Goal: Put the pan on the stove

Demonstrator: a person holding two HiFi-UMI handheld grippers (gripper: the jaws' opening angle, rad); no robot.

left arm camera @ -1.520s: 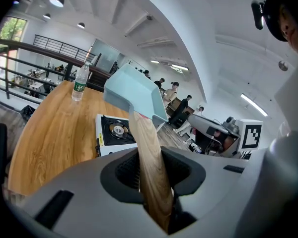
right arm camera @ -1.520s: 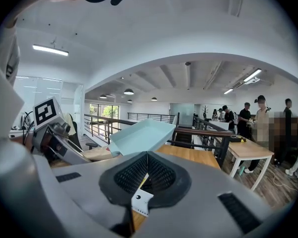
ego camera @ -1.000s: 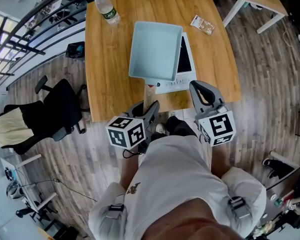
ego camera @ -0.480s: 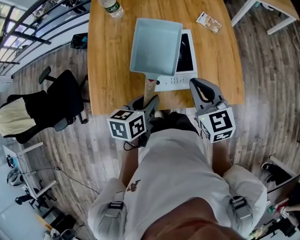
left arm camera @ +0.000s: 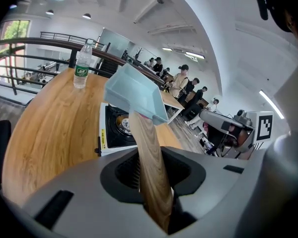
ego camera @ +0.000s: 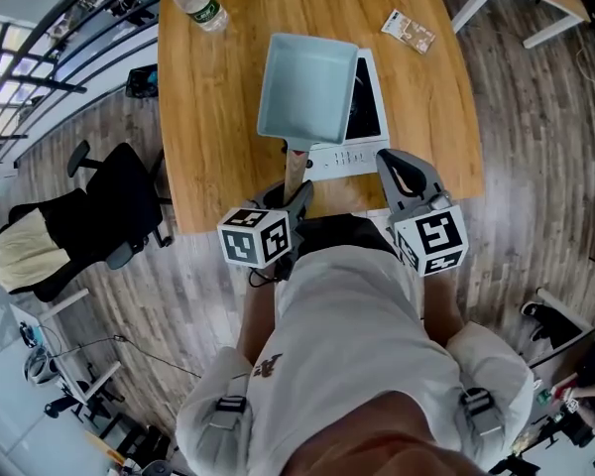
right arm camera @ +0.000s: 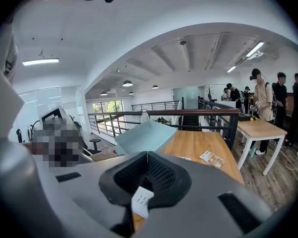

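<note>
Your left claw [ego camera: 296,202] was clenched on the wooden handle [ego camera: 296,171] of the pale blue pan [ego camera: 309,92]. Its long axis ran straight ahead of that claw, with the body overlapping the stove [ego camera: 367,117] on the surface [ego camera: 208,117]. Your right claw [ego camera: 401,171] was clenched and empty. The bottle [ego camera: 190,0] label's print was unreadable.

Wooden tabletop [ego camera: 218,117]: clear water bottle [ego camera: 193,2] upright near far left corner; small printed packet [ego camera: 409,31], possibly a sachet, lying flat far right. Black office chair [ego camera: 109,211] on floor [ego camera: 535,167], left.
</note>
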